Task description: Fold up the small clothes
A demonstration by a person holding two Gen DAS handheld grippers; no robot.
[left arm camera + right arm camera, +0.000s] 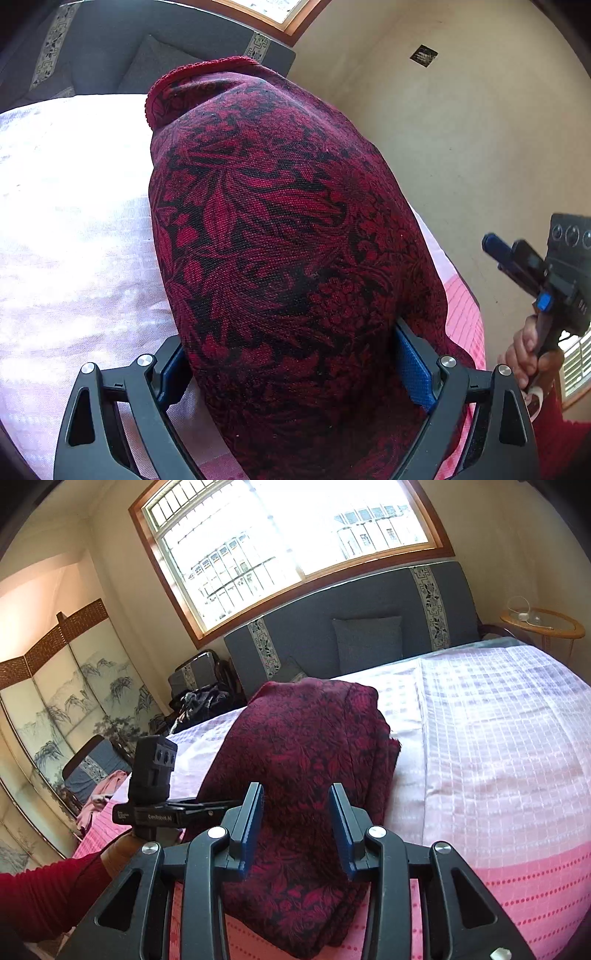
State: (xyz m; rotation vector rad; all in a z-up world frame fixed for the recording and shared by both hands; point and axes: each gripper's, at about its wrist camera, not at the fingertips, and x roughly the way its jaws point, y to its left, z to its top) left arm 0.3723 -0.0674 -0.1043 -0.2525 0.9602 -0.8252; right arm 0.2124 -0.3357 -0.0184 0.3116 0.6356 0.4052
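Your left gripper (295, 369), angled downward, has its jaws spread wide astride the near end of the folded red garment (280, 236), whose long axis runs away across the pink bed cover (498, 760), while your right gripper (295, 830) hangs part-open above, gripping nothing.

**Legible markings**

Left gripper (207, 805), side of its black body, right wrist view: white lettering "GenRobot.AI"; a smaller white block beside it, too small to read; right gripper (496, 249), side of its body, left wrist view: faint characters, unreadable; dark wall sticker (423, 55): print illegible.
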